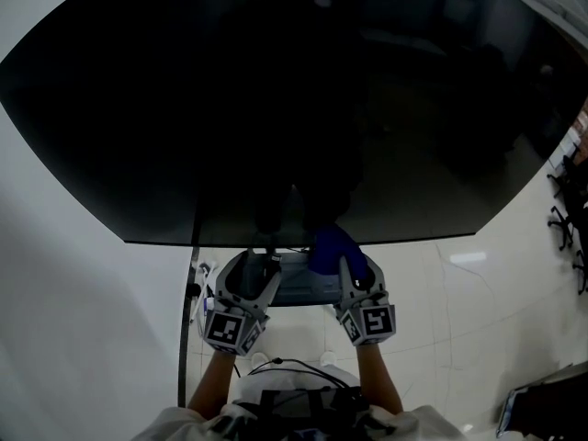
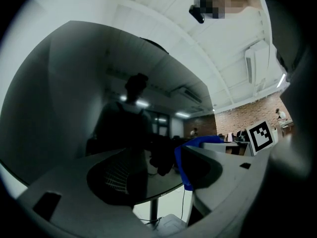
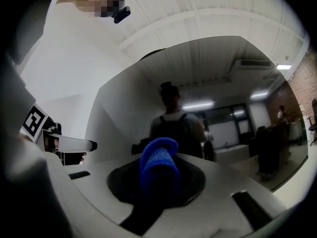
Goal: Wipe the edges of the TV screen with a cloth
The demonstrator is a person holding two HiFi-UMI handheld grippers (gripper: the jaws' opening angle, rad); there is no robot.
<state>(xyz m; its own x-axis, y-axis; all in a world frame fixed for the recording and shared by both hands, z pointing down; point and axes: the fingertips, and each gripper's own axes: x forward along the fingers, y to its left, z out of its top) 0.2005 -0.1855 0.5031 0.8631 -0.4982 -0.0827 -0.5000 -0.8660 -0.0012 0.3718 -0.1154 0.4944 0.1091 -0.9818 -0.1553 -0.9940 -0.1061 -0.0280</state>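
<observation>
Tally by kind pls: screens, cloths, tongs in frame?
TV screen: 1
blue cloth: 1
tongs: 2 (left tongs, right tongs)
Total: 4

TV screen (image 1: 276,108): glossy, mirror-smooth black | cloth (image 3: 158,170): nubby knit, matt | fingers (image 3: 224,185): smooth matt plastic

The scene is taken from above and steeply downward in the head view, with the TV screen (image 1: 294,108) filling the upper frame and the left gripper (image 1: 250,269) and right gripper (image 1: 356,278) seen just below its lower edge. Each gripper view is taken from close under that edge and is aimed upward along the jaws. The dark screen and the blue cloth (image 3: 158,165) are shared by all three views.
</observation>
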